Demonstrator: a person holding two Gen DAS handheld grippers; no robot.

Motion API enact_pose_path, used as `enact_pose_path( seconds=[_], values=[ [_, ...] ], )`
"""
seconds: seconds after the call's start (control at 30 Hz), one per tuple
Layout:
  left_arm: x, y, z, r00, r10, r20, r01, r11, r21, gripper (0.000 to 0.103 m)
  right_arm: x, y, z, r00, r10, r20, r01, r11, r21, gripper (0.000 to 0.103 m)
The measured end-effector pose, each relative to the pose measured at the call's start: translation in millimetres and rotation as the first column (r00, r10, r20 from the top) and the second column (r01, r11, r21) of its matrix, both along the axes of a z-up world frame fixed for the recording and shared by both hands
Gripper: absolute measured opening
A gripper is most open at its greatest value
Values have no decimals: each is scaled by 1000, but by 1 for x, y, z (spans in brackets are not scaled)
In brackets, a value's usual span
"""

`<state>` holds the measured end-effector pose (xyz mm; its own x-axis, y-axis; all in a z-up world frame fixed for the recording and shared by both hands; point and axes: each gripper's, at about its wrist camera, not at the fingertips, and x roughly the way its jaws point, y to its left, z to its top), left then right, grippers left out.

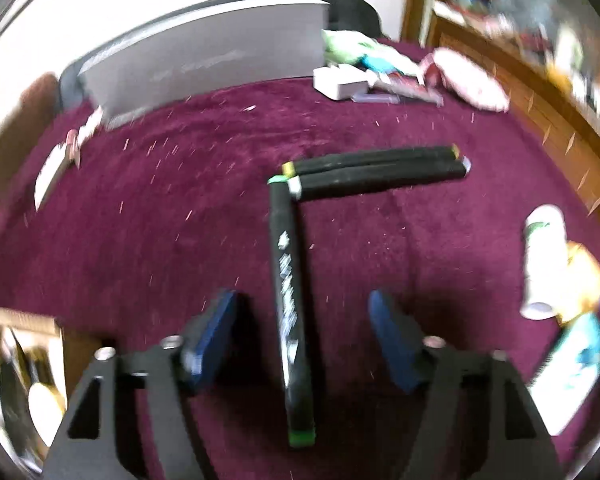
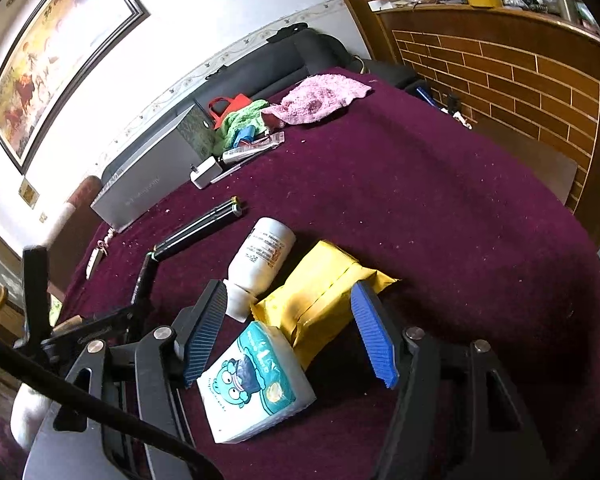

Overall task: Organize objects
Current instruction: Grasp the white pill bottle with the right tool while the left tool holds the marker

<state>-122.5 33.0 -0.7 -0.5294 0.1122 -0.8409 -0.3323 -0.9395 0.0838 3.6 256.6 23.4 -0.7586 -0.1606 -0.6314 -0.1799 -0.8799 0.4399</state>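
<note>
On the maroon tablecloth (image 1: 160,216) a black marker with a green end (image 1: 290,280) lies lengthwise between the fingers of my left gripper (image 1: 303,298), which is open, its blue pads clear of the marker on both sides. Two more black markers (image 1: 376,168) lie side by side across its far tip. In the right wrist view the same pair (image 2: 200,228) and the single marker (image 2: 144,276) show at left. My right gripper (image 2: 288,286) is open over a yellow packet (image 2: 324,292), a white bottle (image 2: 260,260) on its side and a tissue pack (image 2: 256,380).
A grey box (image 2: 148,184) stands at the table's far edge. Near it lie a white charger (image 2: 204,172), a green cloth (image 2: 240,120), a pink towel (image 2: 320,98) and small packets. Keys (image 2: 98,254) lie at the left edge. A wooden brick-pattern counter (image 2: 500,80) stands to the right.
</note>
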Motion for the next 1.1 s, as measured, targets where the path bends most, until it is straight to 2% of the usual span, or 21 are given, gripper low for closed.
enact_pose_path(
  seconds=[0.07,0.13,0.17,0.2,0.23,0.3,0.37,0.57,0.67,0.73,0.77,0.83,0.9,1.0,1.1],
  values=[
    [-1,4,-1,999,-2,-39,2,1000,-16,78,0,-2,0,1000,7,2,-7,1000,5,64],
    [-5,-5,-2,1000,30,2,-31,998,46,74,-1,-2,-1,1000,5,7,-5,1000,17,64],
    [-3,-7,0,1000,25,-3,-25,999,42,55,-1,-2,-2,1000,6,10,-6,1000,14,64],
    [0,-9,3,1000,1,-5,-1,999,46,25,-1,-2,-3,1000,6,13,-6,1000,11,64],
    [3,-12,6,1000,-3,3,3,999,47,15,-2,-2,-4,1000,5,20,-5,1000,12,64],
    [9,-26,10,999,3,40,-7,995,99,11,-3,-2,-6,1000,8,29,-8,1000,10,64],
    [22,-34,14,1000,2,24,-5,996,88,11,-2,-2,-7,999,6,31,-7,1000,13,64],
    [67,-46,11,997,-17,72,6,990,141,11,0,-3,-6,1000,-4,28,4,1000,18,64],
    [78,-41,8,999,-14,44,8,992,122,15,-1,1,1,1000,13,19,-12,998,-56,64],
    [79,-38,8,999,-14,42,8,991,136,22,-4,1,8,999,33,26,-31,997,-77,64],
    [79,-38,8,999,-13,49,6,988,153,29,-7,-1,11,998,50,38,-47,996,-75,64],
    [81,-35,8,998,-24,50,15,984,176,42,-19,-8,19,994,83,65,-80,995,-54,64],
    [85,-27,7,999,-42,34,36,986,164,57,-33,-17,22,989,104,107,-103,995,-19,64],
    [90,-15,3,999,-51,1,51,991,127,70,-60,-30,18,975,108,197,-119,992,49,64],
    [93,-6,-1,998,-58,-29,60,994,89,78,-82,-40,8,953,94,287,-128,987,101,63]
  ],
)
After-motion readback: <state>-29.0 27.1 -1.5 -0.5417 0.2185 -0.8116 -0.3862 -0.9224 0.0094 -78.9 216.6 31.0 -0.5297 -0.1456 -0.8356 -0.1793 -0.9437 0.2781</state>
